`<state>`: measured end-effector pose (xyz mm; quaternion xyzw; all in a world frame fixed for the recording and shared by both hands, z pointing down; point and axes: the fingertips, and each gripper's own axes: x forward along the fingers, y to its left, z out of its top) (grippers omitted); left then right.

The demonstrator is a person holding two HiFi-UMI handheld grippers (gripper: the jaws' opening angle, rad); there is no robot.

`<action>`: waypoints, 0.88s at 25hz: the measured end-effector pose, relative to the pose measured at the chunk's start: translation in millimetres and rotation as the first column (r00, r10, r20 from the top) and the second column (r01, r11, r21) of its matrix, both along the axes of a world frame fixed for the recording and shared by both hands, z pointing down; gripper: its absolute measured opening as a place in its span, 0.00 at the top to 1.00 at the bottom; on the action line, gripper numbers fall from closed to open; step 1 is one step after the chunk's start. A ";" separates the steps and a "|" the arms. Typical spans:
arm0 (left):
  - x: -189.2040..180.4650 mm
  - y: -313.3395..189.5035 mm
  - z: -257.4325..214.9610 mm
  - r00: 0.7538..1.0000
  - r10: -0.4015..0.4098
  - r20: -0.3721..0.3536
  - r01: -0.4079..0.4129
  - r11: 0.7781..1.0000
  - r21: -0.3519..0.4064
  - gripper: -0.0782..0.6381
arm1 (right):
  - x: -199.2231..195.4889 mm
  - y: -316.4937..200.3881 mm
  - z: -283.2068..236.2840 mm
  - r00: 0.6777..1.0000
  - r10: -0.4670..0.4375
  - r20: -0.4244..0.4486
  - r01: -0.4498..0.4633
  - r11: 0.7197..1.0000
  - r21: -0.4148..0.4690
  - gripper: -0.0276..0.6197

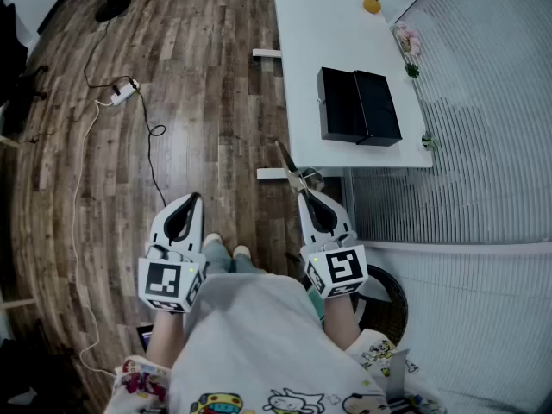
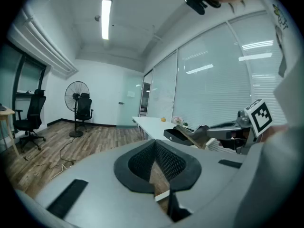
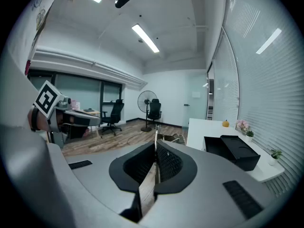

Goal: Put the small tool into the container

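Black container sits on the white desk, upper right of the head view, well apart from both claws. My right claw is clenched on the small tool, mid-carry by my judgement. My left claw is pinched together, empty. Next I must reach over the container, lower and release.

The small tool, which looks like slim scissors with a thin pale blade and looped handles, is clamped between the jaws of the right gripper. Its tip slants up, just off the near edge of the white table. The container, a black box lying open in two halves, sits on that table near its near end.
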<state>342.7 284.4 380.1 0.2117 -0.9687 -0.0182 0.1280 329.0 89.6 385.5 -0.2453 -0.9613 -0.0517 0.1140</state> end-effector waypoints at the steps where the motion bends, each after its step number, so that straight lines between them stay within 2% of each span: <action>1: 3.5 -3.0 -1.5 1.000 -0.002 0.003 0.003 1.000 -0.006 0.88 | 3.1 -3.7 -0.2 1.000 -0.001 -0.004 0.001 1.000 -0.002 0.95; 12: 26.3 -17.1 -4.0 0.998 -0.063 0.020 0.063 0.998 -0.021 0.88 | 22.1 -24.7 -2.1 0.999 -0.038 -0.001 0.038 0.998 -0.041 0.95; 22: 0.9 -12.0 2.2 0.998 -0.055 0.017 0.056 0.998 -0.019 0.88 | -1.3 -9.7 5.8 0.998 -0.061 -0.017 0.060 0.997 -0.047 0.95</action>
